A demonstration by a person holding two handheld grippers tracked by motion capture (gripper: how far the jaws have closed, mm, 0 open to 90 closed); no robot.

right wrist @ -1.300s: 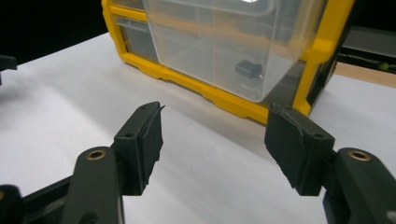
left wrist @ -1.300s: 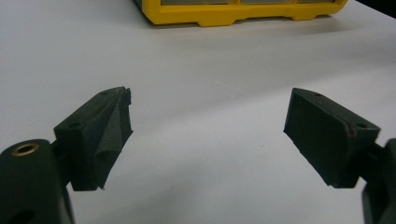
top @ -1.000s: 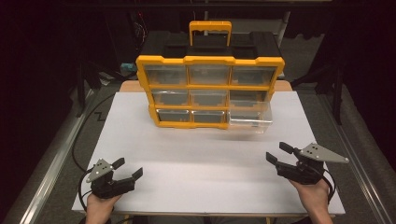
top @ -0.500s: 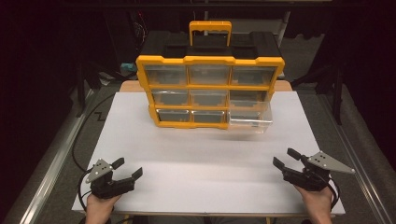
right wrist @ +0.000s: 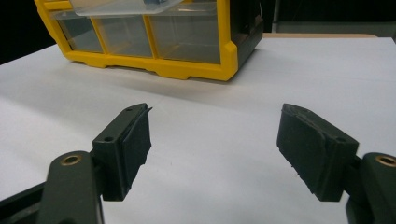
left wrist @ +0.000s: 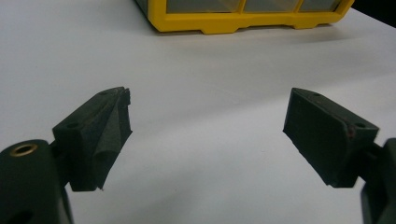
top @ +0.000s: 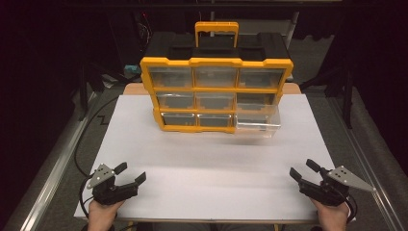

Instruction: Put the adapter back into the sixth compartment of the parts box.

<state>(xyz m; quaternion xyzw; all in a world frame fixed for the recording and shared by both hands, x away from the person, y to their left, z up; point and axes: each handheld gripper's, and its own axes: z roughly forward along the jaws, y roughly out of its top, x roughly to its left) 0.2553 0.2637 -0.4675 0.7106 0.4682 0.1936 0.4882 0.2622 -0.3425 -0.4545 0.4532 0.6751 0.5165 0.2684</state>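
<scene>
A yellow organiser box (top: 216, 94) with clear drawers and a handle on top stands upright at the back middle of the white table (top: 216, 163). Its bottom-right drawer (top: 257, 122) is pulled out. At the near left corner my left gripper (top: 131, 172) is held open low over the table, far from the box. In the left gripper view the left gripper (left wrist: 210, 100) has only bare table between its jaws, with the box's base (left wrist: 243, 21) ahead. Over the near right corner my right gripper (top: 302, 168) is open; its jaws have just been opening, with nothing between them. The right gripper view shows the right gripper (right wrist: 214, 112) facing the box (right wrist: 187, 56).
Metal rails run along both sides of the table. A black cable (top: 79, 154) loops off the left edge by my left hand. A wide bare stretch of white table lies between the grippers and the box. The surroundings are dark.
My right gripper has drifted right and down toward the table's near edge, and its jaws stand a little wider. The left gripper and the box have not moved.
</scene>
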